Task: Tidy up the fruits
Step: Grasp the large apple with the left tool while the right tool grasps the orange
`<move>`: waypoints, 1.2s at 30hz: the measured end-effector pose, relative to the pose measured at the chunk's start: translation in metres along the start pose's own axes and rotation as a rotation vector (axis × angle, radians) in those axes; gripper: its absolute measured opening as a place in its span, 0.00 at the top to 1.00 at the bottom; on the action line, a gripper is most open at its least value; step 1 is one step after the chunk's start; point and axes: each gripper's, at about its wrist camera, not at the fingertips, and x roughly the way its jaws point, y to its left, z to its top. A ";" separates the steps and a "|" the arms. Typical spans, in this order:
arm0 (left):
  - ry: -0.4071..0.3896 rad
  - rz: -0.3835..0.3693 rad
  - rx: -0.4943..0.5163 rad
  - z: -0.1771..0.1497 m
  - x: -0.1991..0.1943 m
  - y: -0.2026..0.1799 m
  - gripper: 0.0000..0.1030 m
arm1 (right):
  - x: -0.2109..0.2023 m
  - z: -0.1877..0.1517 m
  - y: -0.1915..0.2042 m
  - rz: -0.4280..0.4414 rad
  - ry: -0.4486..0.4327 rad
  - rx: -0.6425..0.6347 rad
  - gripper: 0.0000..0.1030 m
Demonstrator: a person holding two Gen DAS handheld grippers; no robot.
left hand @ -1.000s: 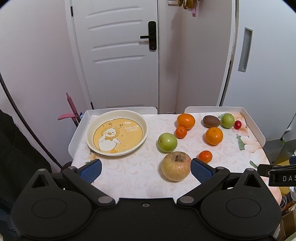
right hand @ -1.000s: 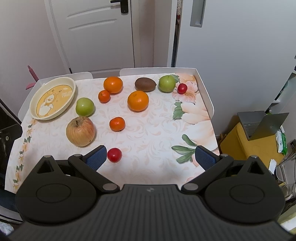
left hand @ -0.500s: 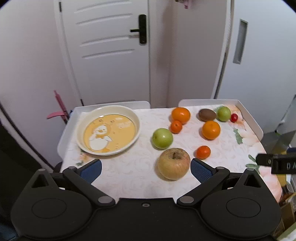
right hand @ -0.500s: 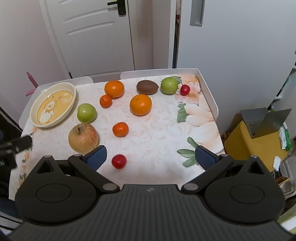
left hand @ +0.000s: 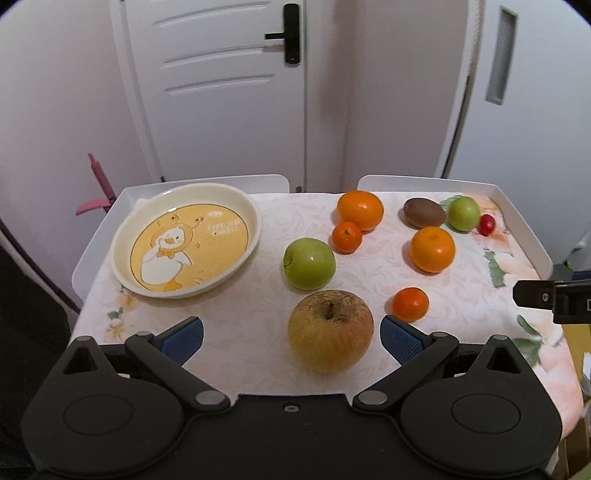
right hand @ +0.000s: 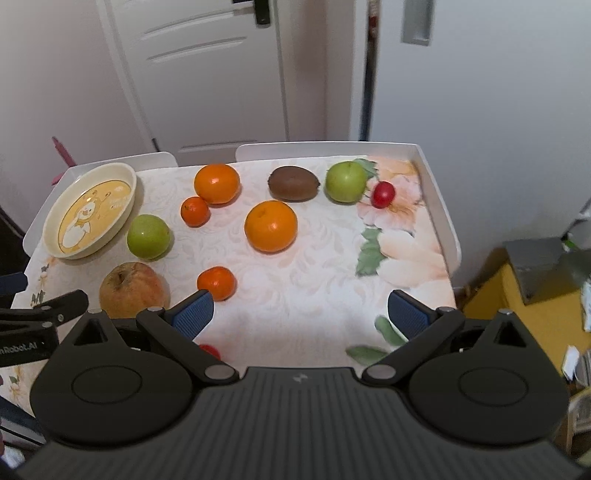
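We hold the left gripper (left hand: 291,339) wide over the desk (left hand: 258,306), the apple (left hand: 330,330) between its fingers (left hand: 400,341), untouched. Our right gripper (right hand: 300,314) gapes empty, a tangerine (right hand: 216,282) just beyond its left finger; the plate (left hand: 122,236) lies far left.

White panelled door (left hand: 221,85) behind the table, black lever handle (left hand: 286,34) on its right edge. Right of it a plain white panel (right hand: 480,74) with a recessed grey rectangular pull (right hand: 416,21). Pink plastic handle-like object (left hand: 96,186) leans against the wall at left, what it is can't be told. At right beside the table, a yellow box (right hand: 532,310) with a grey angular item (right hand: 543,266) on top
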 end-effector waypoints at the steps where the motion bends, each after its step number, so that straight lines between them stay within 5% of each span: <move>1: 0.004 0.007 -0.006 -0.001 0.004 -0.003 0.00 | 0.006 0.003 -0.001 0.007 0.000 -0.019 0.00; 20: 0.073 0.154 -0.159 -0.014 0.075 -0.044 0.08 | 0.117 0.038 0.002 0.205 0.028 -0.267 0.00; 36: 0.070 0.178 -0.213 -0.013 0.091 -0.047 0.23 | 0.144 0.041 0.010 0.241 0.033 -0.317 0.10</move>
